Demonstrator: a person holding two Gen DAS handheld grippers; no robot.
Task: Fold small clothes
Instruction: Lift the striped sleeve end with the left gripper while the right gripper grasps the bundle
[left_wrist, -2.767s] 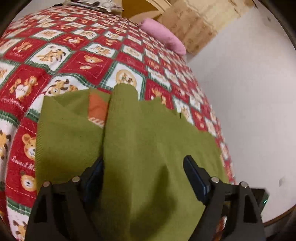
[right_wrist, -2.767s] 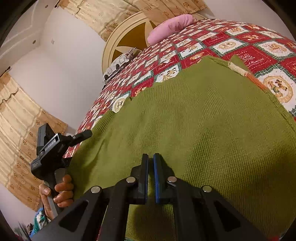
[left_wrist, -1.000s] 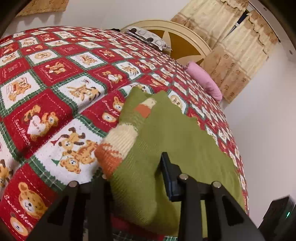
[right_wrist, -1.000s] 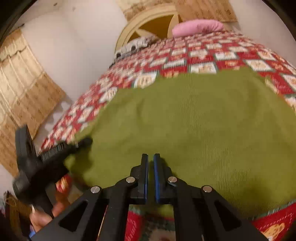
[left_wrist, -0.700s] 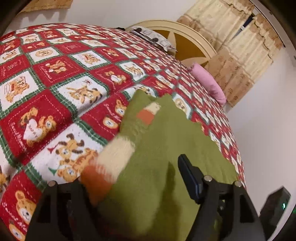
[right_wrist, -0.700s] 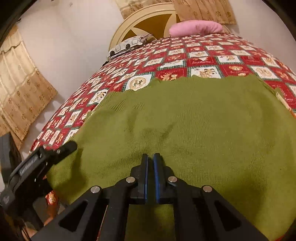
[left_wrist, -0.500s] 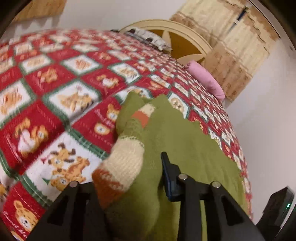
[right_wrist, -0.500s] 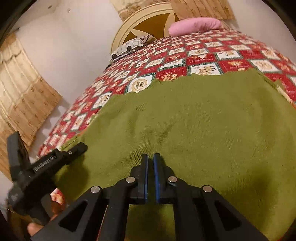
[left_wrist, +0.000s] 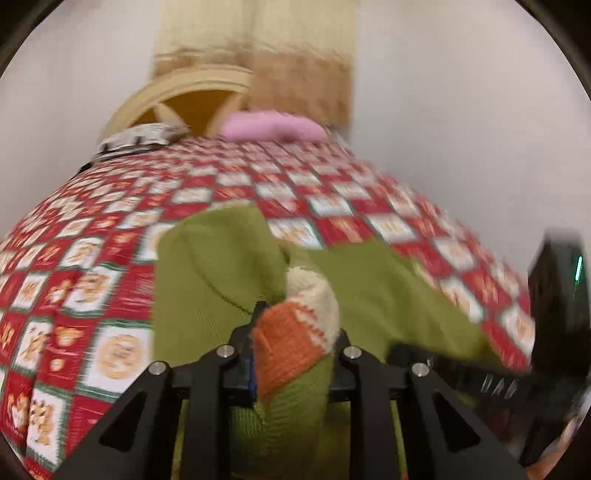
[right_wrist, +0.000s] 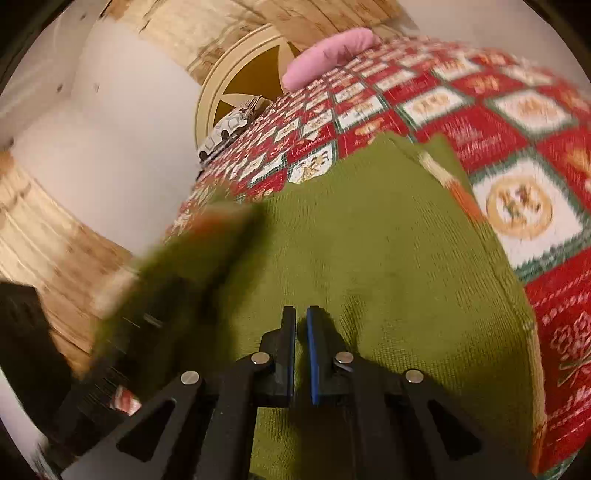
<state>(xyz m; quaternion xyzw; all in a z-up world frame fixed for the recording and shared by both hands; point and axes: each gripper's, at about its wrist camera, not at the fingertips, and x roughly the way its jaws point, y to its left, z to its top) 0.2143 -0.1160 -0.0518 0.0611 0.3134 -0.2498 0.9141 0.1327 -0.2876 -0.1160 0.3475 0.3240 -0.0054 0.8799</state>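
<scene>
The left gripper (left_wrist: 291, 354) is closing its jaws on the sleeve's orange-and-cream cuff (left_wrist: 295, 332) and pinching it; a second ago that sleeve was lying out to the side of the green sweater (right_wrist: 369, 258), and now it is being carried up and across the sweater's body, so the sleeve fold appears to be under way rather than finished. The right gripper (right_wrist: 301, 347) is staying clenched with nothing visible between its jaws, hovering over the near hem of the sweater. The sweater itself is lying spread on the red teddy-bear quilt (right_wrist: 480, 122), well short of the pink pillow (right_wrist: 332, 51); the opposite cuff is already lying folded in along the sweater's right edge.
</scene>
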